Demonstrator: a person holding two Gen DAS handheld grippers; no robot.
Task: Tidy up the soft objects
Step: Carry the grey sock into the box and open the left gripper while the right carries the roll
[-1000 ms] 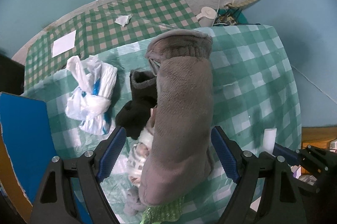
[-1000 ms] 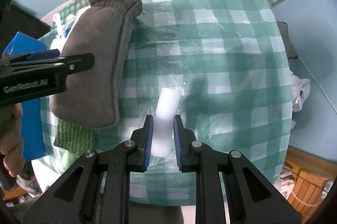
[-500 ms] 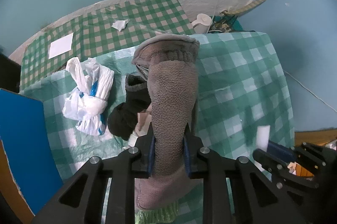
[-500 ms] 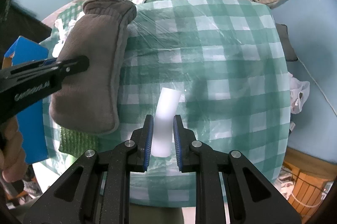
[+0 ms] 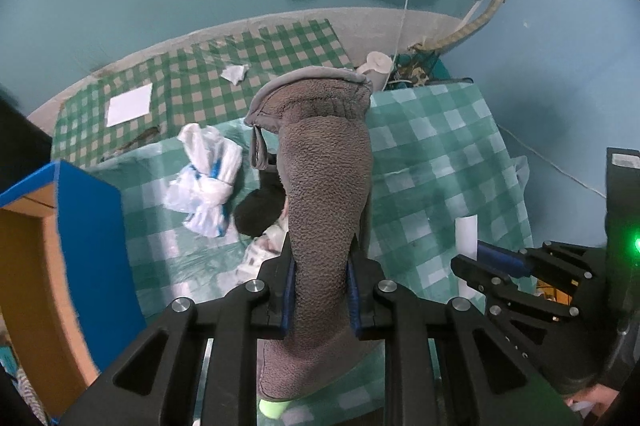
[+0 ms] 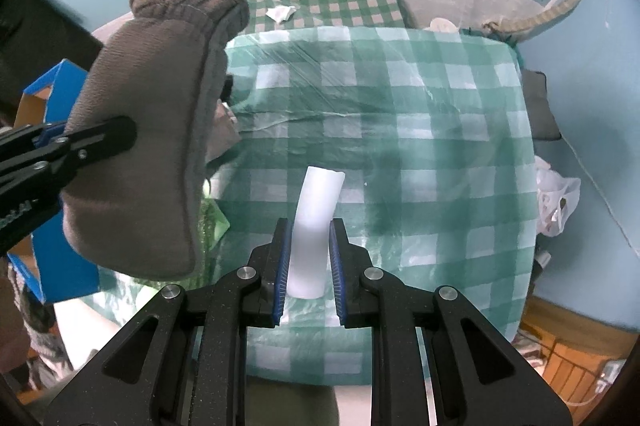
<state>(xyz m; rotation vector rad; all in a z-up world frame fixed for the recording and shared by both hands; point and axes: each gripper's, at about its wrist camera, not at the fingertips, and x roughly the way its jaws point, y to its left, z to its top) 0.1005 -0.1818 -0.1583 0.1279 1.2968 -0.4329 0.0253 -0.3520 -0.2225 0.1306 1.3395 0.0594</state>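
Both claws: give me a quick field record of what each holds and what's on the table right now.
left claw: shut on the grey fleece mitt, lifted off the table
right claw: shut on the white foam strip, which curves up past the pads
table cover: green checked cloth
on cloth: knotted white-and-blue plastic bag, black sock beside it
at left: blue-sided cardboard box

Left gripper (image 5: 321, 292) fingers clamped; right gripper (image 6: 308, 268) fingers clamped.
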